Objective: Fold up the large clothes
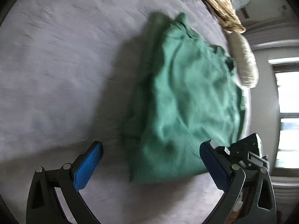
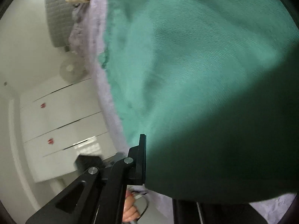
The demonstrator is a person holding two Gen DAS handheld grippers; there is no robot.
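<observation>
A green garment (image 1: pixel 186 97) lies crumpled on the lavender bed sheet (image 1: pixel 56 74), near the bed's right edge. My left gripper (image 1: pixel 150 146) hovers open over the garment's near end; its blue pads (image 1: pixel 87 166) stand wide apart and hold nothing. In the right wrist view the green garment (image 2: pixel 196 65) fills most of the picture and drapes over my right gripper (image 2: pixel 147 140). Only its black left finger (image 2: pixel 141 158) shows, pressed against the cloth's edge near the picture's middle. The other finger is hidden under the fabric.
A tan garment (image 1: pixel 220 5) and a cream knitted item (image 1: pixel 244 61) lie along the bed's far right edge. A bright window (image 1: pixel 287 112) is beyond. White drawers (image 2: pixel 61 121), a fan (image 2: pixel 69 71) and a grey quilted headboard (image 2: pixel 56 15) stand beside the bed. A hand (image 2: pixel 130 211) shows below.
</observation>
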